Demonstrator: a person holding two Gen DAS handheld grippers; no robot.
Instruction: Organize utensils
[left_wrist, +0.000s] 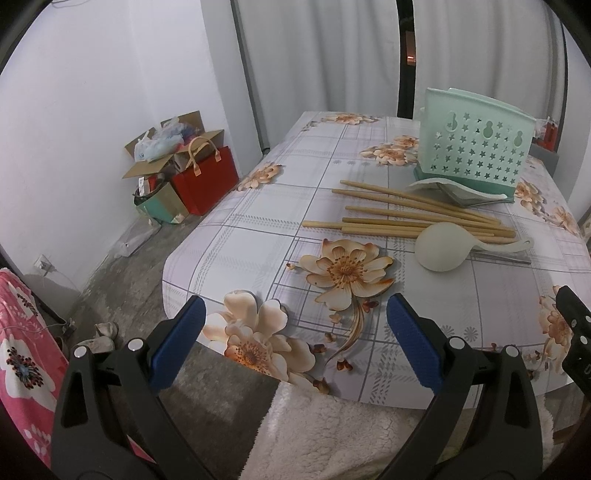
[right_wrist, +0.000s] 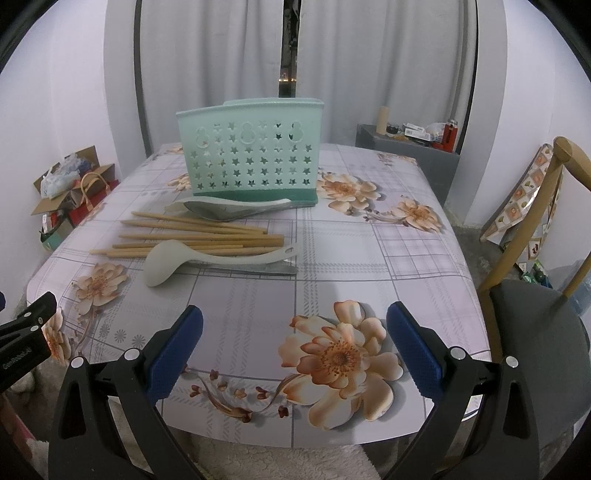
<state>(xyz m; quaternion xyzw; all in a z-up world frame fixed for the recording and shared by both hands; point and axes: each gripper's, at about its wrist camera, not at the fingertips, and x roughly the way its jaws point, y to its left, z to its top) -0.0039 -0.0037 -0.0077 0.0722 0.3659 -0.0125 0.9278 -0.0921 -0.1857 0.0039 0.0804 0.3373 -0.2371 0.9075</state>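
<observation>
on floral vinyl tablecloth, round wooden chopsticks, perforated mint plastic holder

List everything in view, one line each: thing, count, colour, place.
utensil holder: one, mint green, upright at the table's far side
chopsticks: a loose bundle, exact count unclear, tan, lying before the holder
rice paddle: one, cream, nearest of the utensils
metal utensil: one, silver, partly under the paddle
spoons: white and silver, count unclear, at the holder's base
table: one, floral cloth
chair: one, wooden, right of the table
red bag: one, on the floor
left gripper: open
right gripper: open
</observation>
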